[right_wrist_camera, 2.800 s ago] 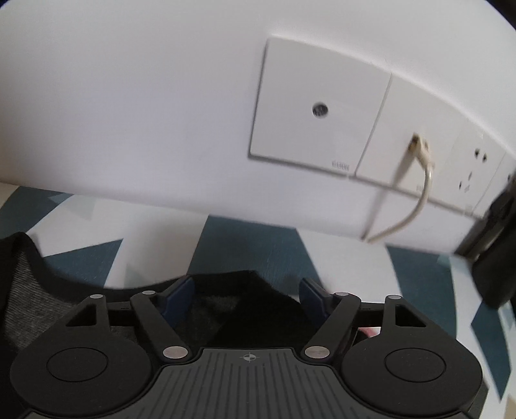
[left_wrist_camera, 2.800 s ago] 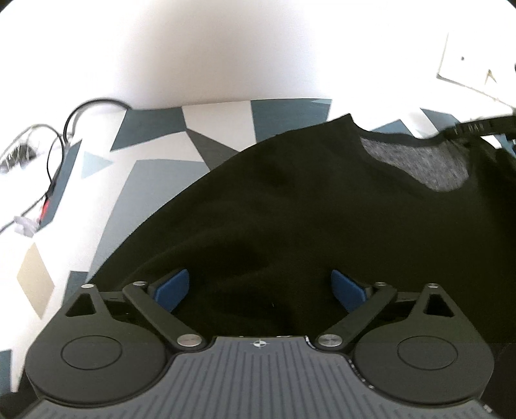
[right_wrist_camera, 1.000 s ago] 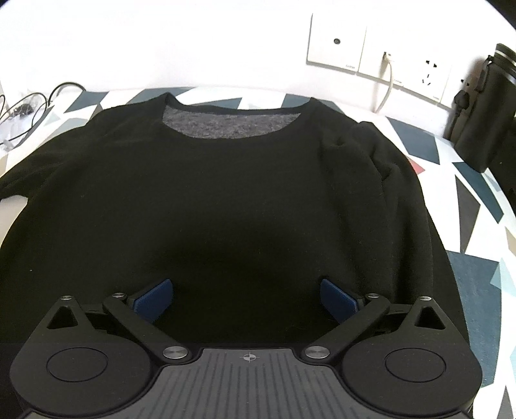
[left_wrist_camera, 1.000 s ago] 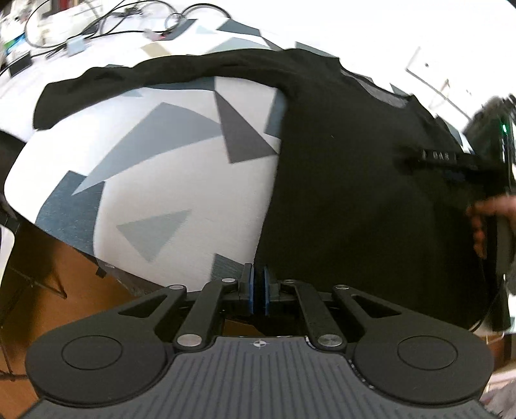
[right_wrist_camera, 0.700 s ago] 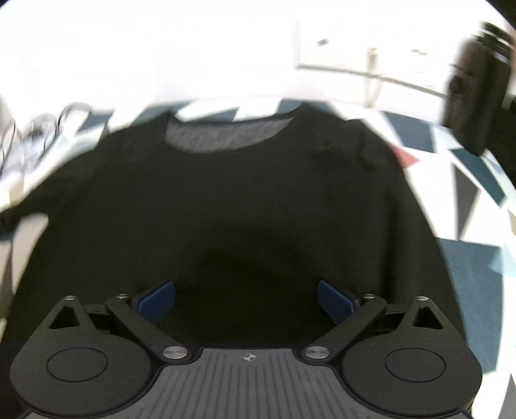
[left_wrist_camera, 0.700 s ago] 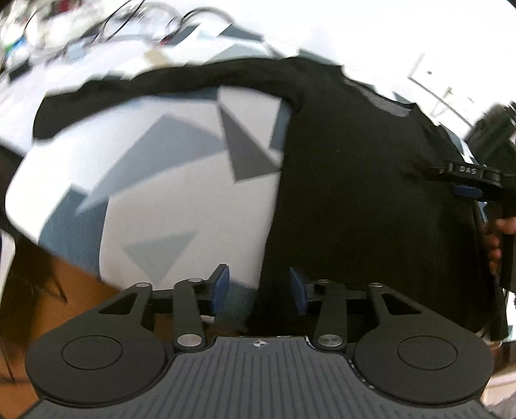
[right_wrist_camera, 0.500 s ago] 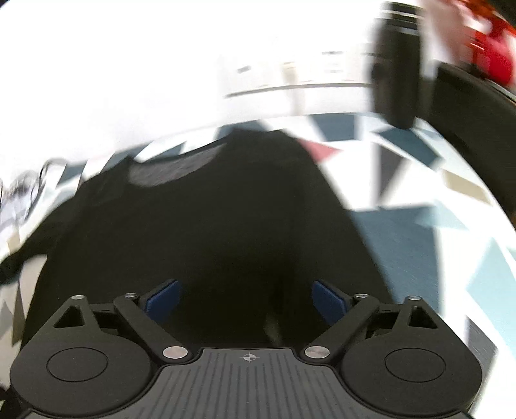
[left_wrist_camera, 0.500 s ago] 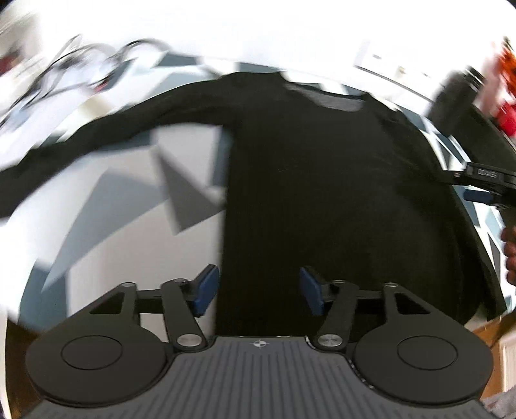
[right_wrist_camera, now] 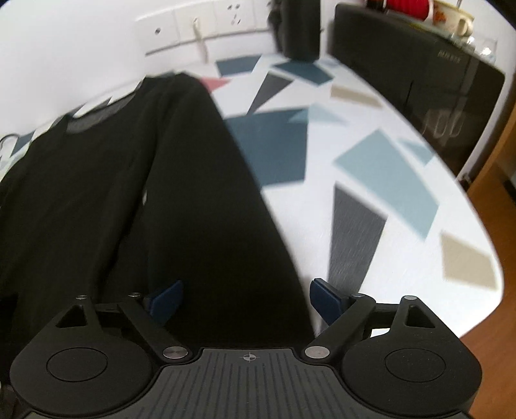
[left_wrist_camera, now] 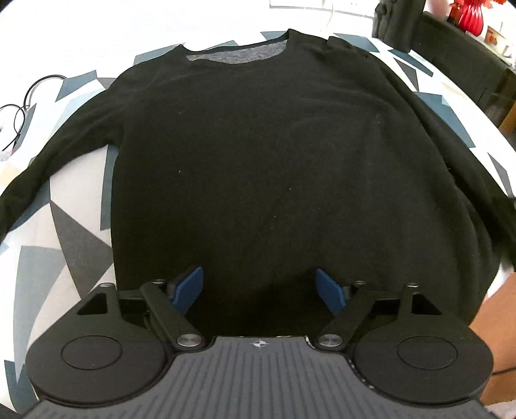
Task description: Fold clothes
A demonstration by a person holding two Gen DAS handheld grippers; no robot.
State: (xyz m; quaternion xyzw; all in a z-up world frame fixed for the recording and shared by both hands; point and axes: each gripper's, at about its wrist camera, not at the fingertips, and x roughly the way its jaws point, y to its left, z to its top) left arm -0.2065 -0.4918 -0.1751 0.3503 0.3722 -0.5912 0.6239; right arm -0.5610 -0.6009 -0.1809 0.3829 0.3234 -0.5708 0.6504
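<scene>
Left wrist view, black sweater (left_wrist_camera: 274, 154) spread flat on patterned table (left_wrist_camera: 74, 206), left tool (left_wrist_camera: 259, 290) just opened, spread wide above hem, pinching nothing, right tool (right_wrist_camera: 245, 301) spread over sleeve (right_wrist_camera: 206, 180), empty.

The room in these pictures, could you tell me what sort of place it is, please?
Most likely a home, perhaps a dining or living room. A black sweater lies spread on a table with a patterned cloth, wall sockets sit behind it, and a red vase stands on a dark cabinet.
</scene>
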